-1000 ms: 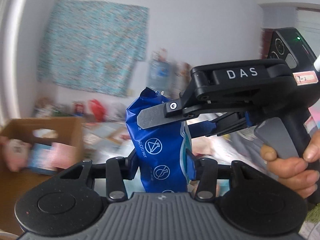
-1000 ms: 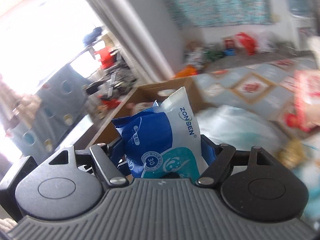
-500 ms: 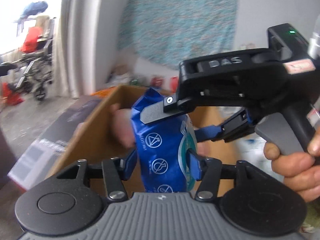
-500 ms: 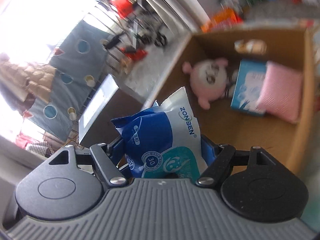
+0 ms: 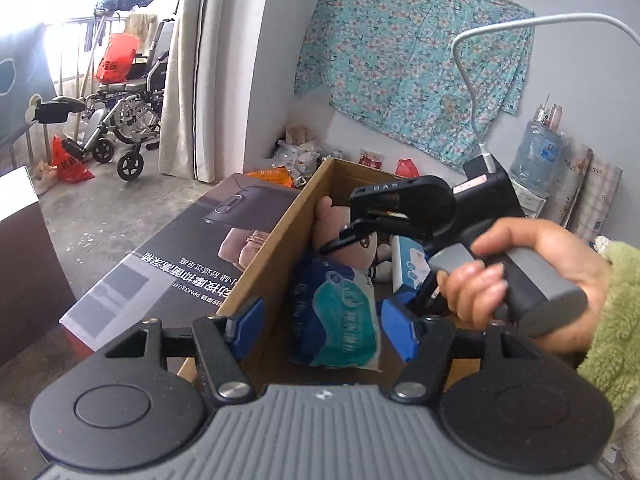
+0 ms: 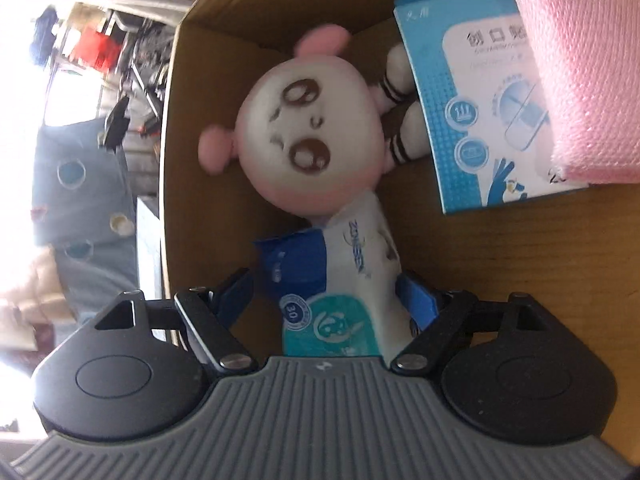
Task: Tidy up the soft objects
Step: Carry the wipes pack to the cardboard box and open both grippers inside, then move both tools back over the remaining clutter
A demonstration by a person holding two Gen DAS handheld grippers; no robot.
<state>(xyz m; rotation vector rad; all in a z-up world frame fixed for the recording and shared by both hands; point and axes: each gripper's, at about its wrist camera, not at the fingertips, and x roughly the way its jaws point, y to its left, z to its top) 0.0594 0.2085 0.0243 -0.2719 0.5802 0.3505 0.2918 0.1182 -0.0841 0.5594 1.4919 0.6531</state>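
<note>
Matt brown cardboard box (image 6: 192,128); glossy crinkled plastic wipes pack (image 6: 344,280); soft plush doll (image 6: 308,132); smooth printed paper carton (image 6: 472,120); pink bubbly foam wrap (image 6: 580,72); matt ribbed hand-held gripper (image 6: 320,300) housing.

1. The left wrist view looks forward and downward along the left hand-held gripper (image 5: 322,320), from just over the near end of the box (image 5: 280,232), out to the wall cloth (image 5: 408,60) and the balcony.
2. The right wrist view looks steeply down along the right hand-held gripper (image 6: 324,300), close over the box (image 6: 200,120) floor.
3. Both views share the box inside: the pack (image 5: 340,312) (image 6: 344,280), the doll (image 5: 340,232) (image 6: 308,132) and the blue carton (image 5: 412,264) (image 6: 472,120).
4. The left view also sees the right hand-held gripper (image 5: 348,236) from the side.
</note>
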